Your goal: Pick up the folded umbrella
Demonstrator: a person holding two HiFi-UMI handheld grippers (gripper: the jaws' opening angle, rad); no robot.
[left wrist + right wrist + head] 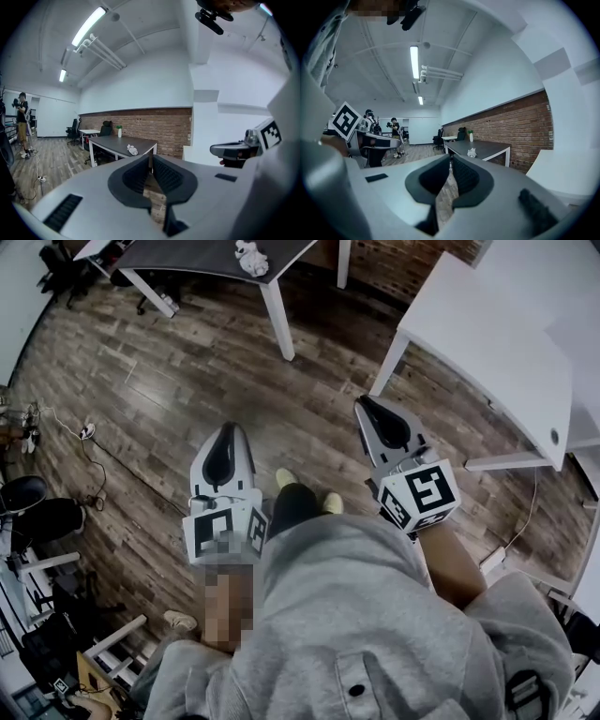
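No folded umbrella shows in any view. My left gripper (pixel 225 431) is held in front of the person's grey sweatshirt, pointing out over the wooden floor (pixel 187 390). Its jaws are shut with nothing between them. My right gripper (pixel 365 403) is beside it, near the corner of a white table (pixel 497 343), jaws also shut and empty. In the left gripper view the left gripper (pixel 151 161) points towards a dark table (pixel 117 143). The right gripper (pixel 450 164) faces the same dark table (pixel 483 149) in its own view.
A small crumpled white object (pixel 250 257) lies on the dark table (pixel 187 254) at the far end. Office chairs (pixel 74 131) stand by a brick wall (pixel 154 126). Cables and a plug (pixel 86 433) lie on the floor at left. Other people (pixel 395 136) stand in the distance.
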